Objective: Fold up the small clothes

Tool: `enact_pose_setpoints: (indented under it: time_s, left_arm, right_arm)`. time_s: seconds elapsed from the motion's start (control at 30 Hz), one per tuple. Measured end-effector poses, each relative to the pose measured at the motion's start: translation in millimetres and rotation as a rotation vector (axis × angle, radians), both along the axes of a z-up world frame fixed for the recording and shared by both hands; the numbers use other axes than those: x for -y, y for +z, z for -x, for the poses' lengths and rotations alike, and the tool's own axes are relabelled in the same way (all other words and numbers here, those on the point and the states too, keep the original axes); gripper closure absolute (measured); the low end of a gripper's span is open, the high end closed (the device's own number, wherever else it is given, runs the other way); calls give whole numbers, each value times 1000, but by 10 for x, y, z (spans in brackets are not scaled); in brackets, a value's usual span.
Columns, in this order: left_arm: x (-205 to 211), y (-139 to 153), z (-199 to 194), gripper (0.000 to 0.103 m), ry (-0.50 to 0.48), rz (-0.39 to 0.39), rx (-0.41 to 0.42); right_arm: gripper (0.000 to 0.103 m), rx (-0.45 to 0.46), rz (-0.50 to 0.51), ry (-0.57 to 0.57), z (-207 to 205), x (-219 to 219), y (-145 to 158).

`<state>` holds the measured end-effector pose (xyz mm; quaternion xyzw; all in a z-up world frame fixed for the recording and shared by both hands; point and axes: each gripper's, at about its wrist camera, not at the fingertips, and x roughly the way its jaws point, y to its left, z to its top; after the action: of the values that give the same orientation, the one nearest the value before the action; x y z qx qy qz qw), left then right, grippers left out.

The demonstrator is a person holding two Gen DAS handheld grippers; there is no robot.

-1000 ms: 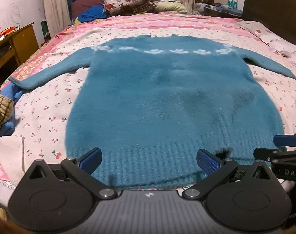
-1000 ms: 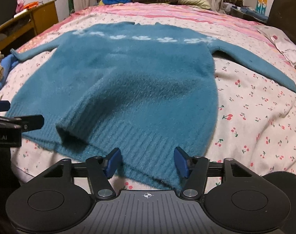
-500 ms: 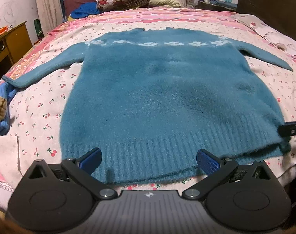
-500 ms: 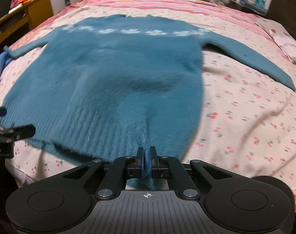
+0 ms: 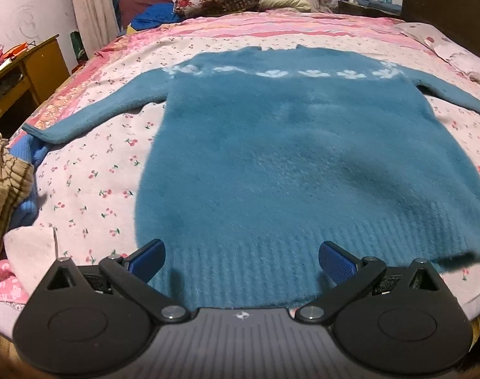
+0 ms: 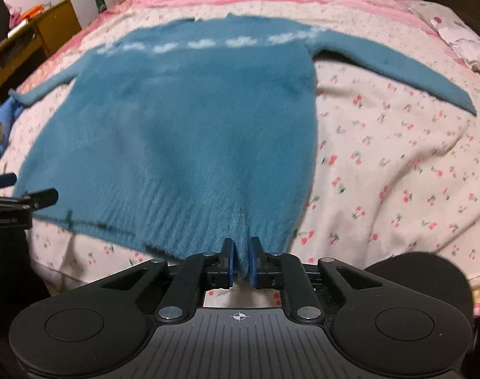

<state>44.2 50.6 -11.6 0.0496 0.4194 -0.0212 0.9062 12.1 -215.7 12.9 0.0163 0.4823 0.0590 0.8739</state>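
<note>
The right gripper (image 6: 241, 260) pinches the sweater's (image 6: 183, 132) near hem, clamped as half a second ago — the left gripper (image 5: 241, 259) stays spread wide over the hem.

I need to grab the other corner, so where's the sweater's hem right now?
The hem lies at the bed's near edge, between the open left gripper's fingers; the right gripper pinches it.

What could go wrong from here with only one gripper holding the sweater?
The right gripper pinches only a small bunch of the sweater hem, so the fuzzy knit could slip out. The left gripper is open over the hem; pulling one-sided may skew the sweater on the bedsheet and drag its spread sleeves.
</note>
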Motion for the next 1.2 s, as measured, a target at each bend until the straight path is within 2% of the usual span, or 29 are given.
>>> enact_pose_setpoints:
  time_s: [0.1, 0.23, 0.37, 0.43, 0.5, 0.77, 0.9, 1.03, 1.2]
  left_arm:
    - [24, 20, -66, 0, 1, 11, 13]
    - [95, -9, -157, 0, -9, 15, 18]
    - [102, -150, -224, 0, -10, -8, -50]
    - [83, -246, -235, 0, 0, -30, -95]
    - [40, -305, -234, 0, 8, -19, -122]
    - [3, -220, -185, 0, 18, 3, -120]
    - [32, -101, -228, 0, 13, 21, -71]
    - [83, -85, -368, 0, 12, 17, -57]
    - [106, -268, -434, 0, 6, -29, -124]
  right_arm:
    - [90, 41, -10, -17, -66, -5, 52]
    - [90, 42, 0, -13, -240, -87, -68]
    - [90, -3, 45, -14, -326, -107, -260]
    - [91, -2, 49, -14, -322, -77, -283]
    - [92, -8, 51, -20, -329, -50, -274]
    - [91, -22, 20, -37, -339, -9, -209]
    - [88, 36, -1, -38, -343, -16, -73]
    - [87, 56, -15, -29, -457, -55, -85]
    - [87, 25, -7, -28, -550, -60, -260]
